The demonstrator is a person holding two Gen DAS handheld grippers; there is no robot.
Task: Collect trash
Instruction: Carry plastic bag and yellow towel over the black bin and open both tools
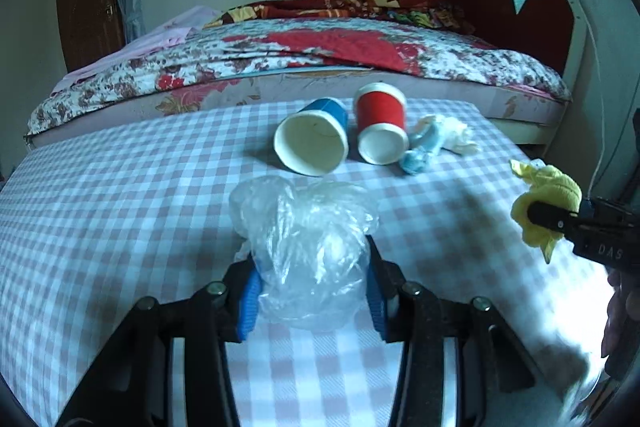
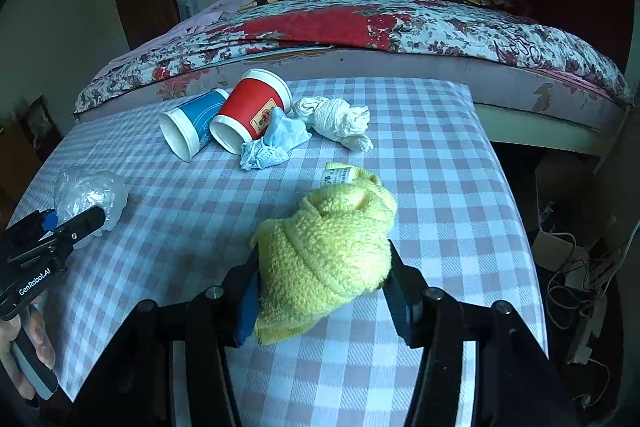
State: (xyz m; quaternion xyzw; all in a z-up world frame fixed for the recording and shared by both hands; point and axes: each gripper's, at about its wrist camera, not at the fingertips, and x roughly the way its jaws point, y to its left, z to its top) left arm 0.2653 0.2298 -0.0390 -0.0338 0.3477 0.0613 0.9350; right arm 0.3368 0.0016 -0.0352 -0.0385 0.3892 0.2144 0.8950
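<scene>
My left gripper (image 1: 312, 287) is shut on a crumpled clear plastic bag (image 1: 304, 243) above the checked table; the bag also shows in the right wrist view (image 2: 90, 197). My right gripper (image 2: 322, 283) is shut on a yellow towel (image 2: 326, 251), which also shows in the left wrist view (image 1: 546, 207). On the far part of the table lie a blue paper cup (image 1: 314, 137) and a red paper cup (image 1: 380, 123), both on their sides, next to a light blue crumpled mask (image 2: 274, 143) and a white crumpled tissue (image 2: 340, 123).
The table has a pink and white checked cloth (image 1: 120, 211). A bed with a floral quilt (image 1: 280, 55) stands right behind it. Cables and boxes (image 2: 572, 267) lie on the floor to the table's right.
</scene>
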